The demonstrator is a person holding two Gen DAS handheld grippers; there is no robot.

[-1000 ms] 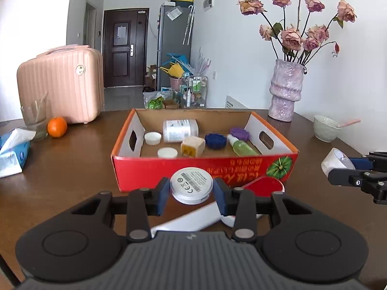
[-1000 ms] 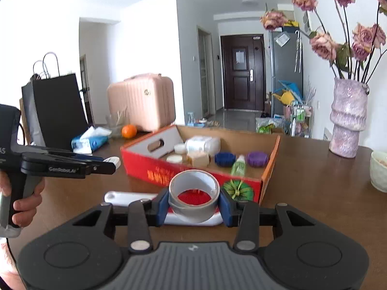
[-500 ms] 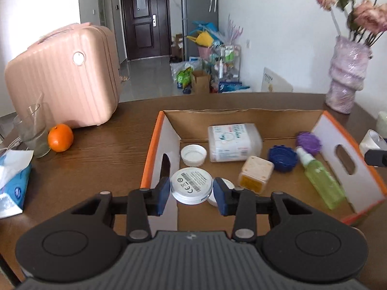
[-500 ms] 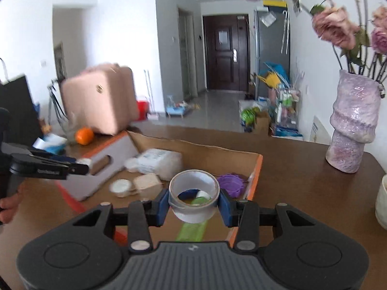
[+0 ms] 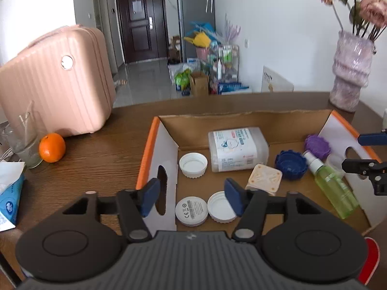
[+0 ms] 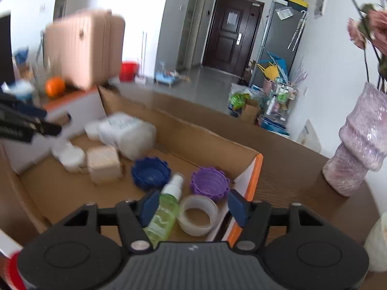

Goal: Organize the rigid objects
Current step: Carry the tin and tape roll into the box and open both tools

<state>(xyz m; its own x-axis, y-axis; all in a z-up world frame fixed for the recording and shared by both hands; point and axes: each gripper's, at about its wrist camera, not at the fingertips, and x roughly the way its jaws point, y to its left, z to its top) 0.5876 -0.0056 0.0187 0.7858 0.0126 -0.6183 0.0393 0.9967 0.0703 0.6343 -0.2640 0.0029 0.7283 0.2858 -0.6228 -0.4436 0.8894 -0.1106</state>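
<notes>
A cardboard box (image 5: 241,120) with orange rims sits on the brown table. My left gripper (image 5: 192,199) is open above its near left corner; the white round puck (image 5: 191,211) lies on the box floor just below it, beside a white cap (image 5: 221,210). My right gripper (image 6: 193,206) is open over the near right corner; the tape roll (image 6: 197,215) lies in the box beneath it, next to the green spray bottle (image 6: 164,211). Blue lid (image 6: 151,172), purple lid (image 6: 210,183), beige cube (image 5: 264,177) and a white container (image 5: 237,148) also lie inside.
A pink suitcase (image 5: 55,82), an orange (image 5: 52,147), a glass (image 5: 24,145) and a tissue pack (image 5: 9,193) stand left of the box. A purple vase (image 6: 360,147) with flowers stands to the right, a pale bowl (image 6: 377,244) near it.
Both grippers have opened. The white puck dropped from the left one and the tape roll from the right one, and both now lie in the box.
</notes>
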